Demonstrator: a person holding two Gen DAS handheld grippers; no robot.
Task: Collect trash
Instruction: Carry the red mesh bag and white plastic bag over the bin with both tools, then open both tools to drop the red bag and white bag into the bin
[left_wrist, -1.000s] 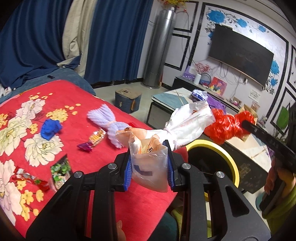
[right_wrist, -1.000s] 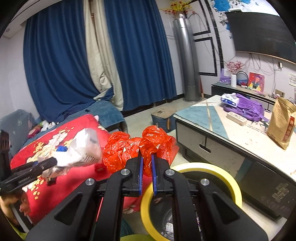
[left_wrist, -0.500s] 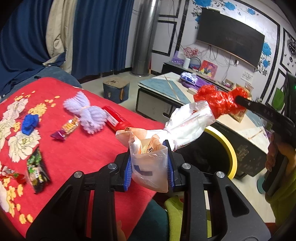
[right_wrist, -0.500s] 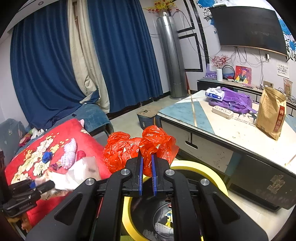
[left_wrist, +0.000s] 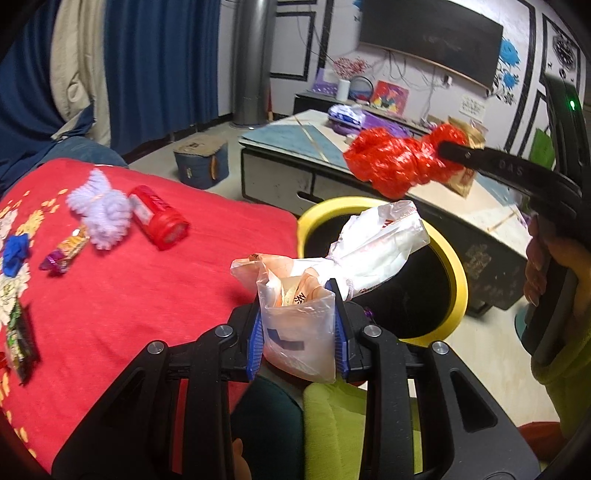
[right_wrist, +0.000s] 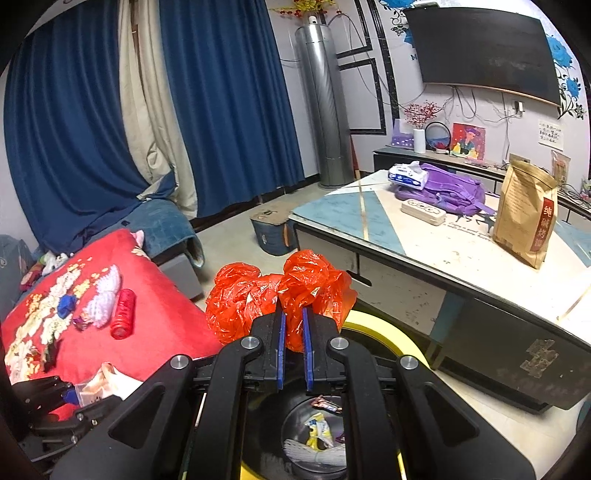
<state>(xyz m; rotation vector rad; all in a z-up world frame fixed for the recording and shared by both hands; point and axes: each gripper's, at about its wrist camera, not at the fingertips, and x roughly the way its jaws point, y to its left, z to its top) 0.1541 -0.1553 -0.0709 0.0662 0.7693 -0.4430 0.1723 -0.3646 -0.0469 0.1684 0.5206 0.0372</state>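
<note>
Plastic, both loads: the left gripper clenches a crumpled clear bag beside the yellow-rimmed bin; the right gripper pinches a red bag above it. Light, soft, slippery film, probably best gripped at a bunched fold.

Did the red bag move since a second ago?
Yes. The red bag, in the right hand-held gripper, has moved forward over the yellow bin; the bin's inside shows below it now.

The bin stands on the floor between the bed at nine o'clock and the counter at two o'clock; wrappers lie in the bin.
</note>
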